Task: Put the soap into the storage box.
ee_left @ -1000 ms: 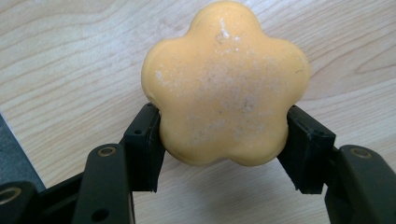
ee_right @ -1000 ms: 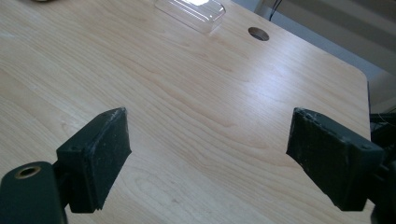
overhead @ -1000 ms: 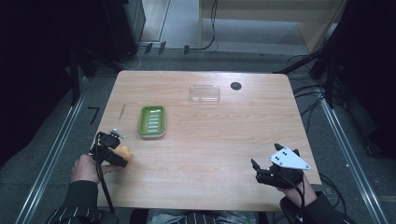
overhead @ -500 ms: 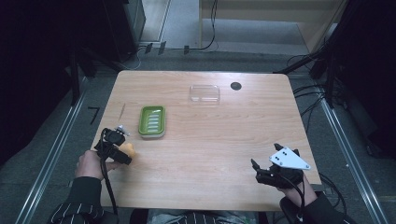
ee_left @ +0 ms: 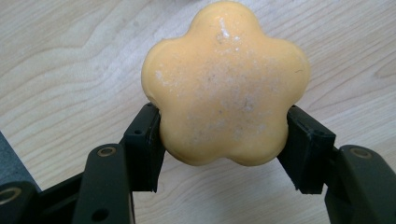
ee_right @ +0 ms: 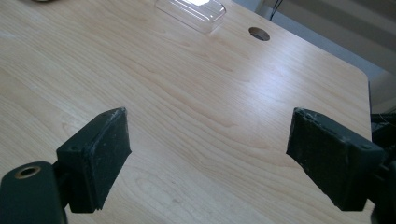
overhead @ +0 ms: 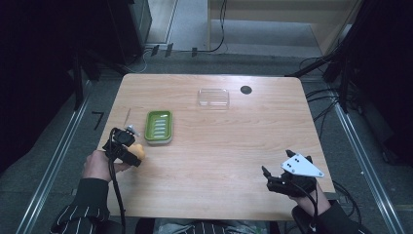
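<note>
A yellow-orange, flower-shaped soap (ee_left: pixel 224 88) sits between the two black jaws of my left gripper (ee_left: pixel 222 140), which is shut on it; both pads press its sides. In the high view that gripper (overhead: pixel 132 153) is near the table's left edge, just below and left of a green ribbed soap dish (overhead: pixel 159 126), with the soap (overhead: pixel 138 150) at its tip. My right gripper (overhead: pixel 273 174) rests near the front right of the table, jaws spread wide and open, with bare wood between its pads (ee_right: pixel 100 149).
A clear plastic lid or tray (overhead: pixel 213 97) lies at the back middle of the wooden table (overhead: pixel 219 146), beside a round cable hole (overhead: pixel 246 89). A thin stick-like item (overhead: pixel 128 115) lies left of the dish. Dark floor, rails and cables surround the table.
My left gripper has carried the soap slightly up the picture and to the right, closer to the green dish. The right gripper has stayed put.
</note>
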Available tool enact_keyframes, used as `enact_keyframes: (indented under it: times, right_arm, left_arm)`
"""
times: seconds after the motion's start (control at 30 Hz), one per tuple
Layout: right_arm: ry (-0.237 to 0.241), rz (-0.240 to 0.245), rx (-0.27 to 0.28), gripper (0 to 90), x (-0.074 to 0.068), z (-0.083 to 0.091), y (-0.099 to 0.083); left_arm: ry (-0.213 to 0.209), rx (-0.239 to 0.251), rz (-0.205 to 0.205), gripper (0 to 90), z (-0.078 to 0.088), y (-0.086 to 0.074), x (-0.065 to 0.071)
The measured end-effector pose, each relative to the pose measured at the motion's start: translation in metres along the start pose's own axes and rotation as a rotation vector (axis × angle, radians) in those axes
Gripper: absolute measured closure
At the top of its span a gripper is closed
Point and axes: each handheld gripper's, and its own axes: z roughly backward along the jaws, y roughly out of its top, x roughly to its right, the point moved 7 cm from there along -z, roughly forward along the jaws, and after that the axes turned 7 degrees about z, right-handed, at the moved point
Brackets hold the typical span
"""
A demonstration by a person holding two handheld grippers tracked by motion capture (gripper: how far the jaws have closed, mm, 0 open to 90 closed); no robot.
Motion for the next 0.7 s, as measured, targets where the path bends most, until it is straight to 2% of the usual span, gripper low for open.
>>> enact_keyframes:
  times: [0.7]
  right_arm:
    - [0.0, 0.0, 0.0, 13.7, 0.0, 0.0, 0.0]
  left_arm:
    - [-0.017, -0.001, -0.04, 39.4, 0.005, 0.018, 0.004]
